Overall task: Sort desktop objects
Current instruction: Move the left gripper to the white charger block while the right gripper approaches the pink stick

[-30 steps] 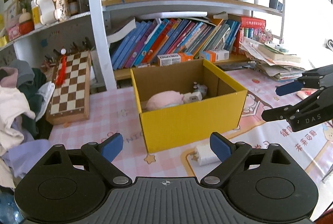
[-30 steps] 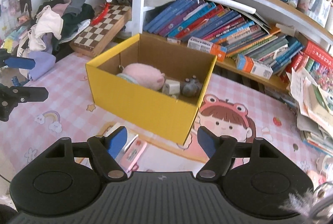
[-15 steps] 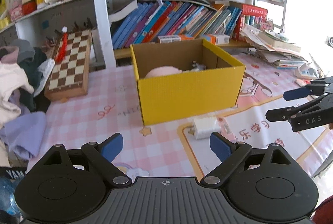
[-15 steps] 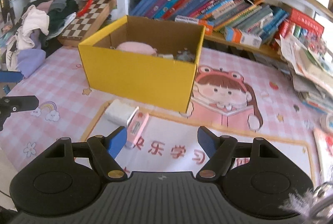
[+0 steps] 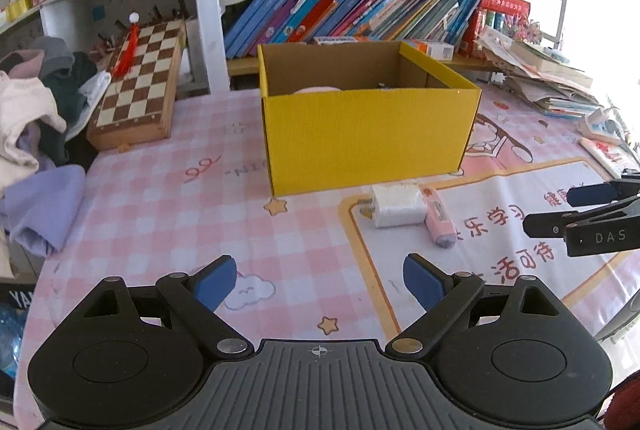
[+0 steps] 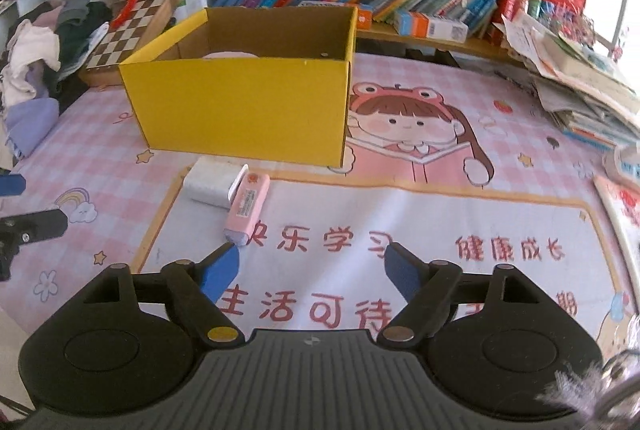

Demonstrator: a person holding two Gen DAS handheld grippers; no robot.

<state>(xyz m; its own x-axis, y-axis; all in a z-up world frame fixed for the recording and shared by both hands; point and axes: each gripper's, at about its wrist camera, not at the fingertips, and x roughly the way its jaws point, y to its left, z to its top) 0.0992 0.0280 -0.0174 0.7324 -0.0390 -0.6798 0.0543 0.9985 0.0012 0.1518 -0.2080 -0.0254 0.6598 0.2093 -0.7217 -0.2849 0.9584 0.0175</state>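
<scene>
Now both tools are sitting lower over the bench [image 6: 520, 158] than a second ago, and the yellow cardboard box [image 5: 366, 134], whose inside lay open to both cameras then, is showing mostly its front wall. That suggests a pick is being lined up rather than a drop. The right tool [image 6: 312, 268] is opening its jaws at this moment, with nothing between them; its left fingertip [image 6: 222, 266] is hovering just short of the near end of the pink rectangular eraser in a printed sleeve [image 6: 246, 208]. The left tool [image 5: 320, 280] is standing wide and empty, well back from the objects.

The eraser is lying on the cartoon-printed mat, touching the white boxy plug-in charger [image 6: 212, 180], and both are resting just in front of the box. From the right wrist view the eraser is lying almost in line with the tool, a likely next grasp. The left wrist view is showing what the right cannot: the charger's prongs [image 5: 365, 211] sticking out to the left, and the right tool [image 5: 576, 208] from the side, coming in from the right edge. Inside the box only a sliver of a pink soft object [image 5: 316, 90] is peeking over the wall.
</scene>
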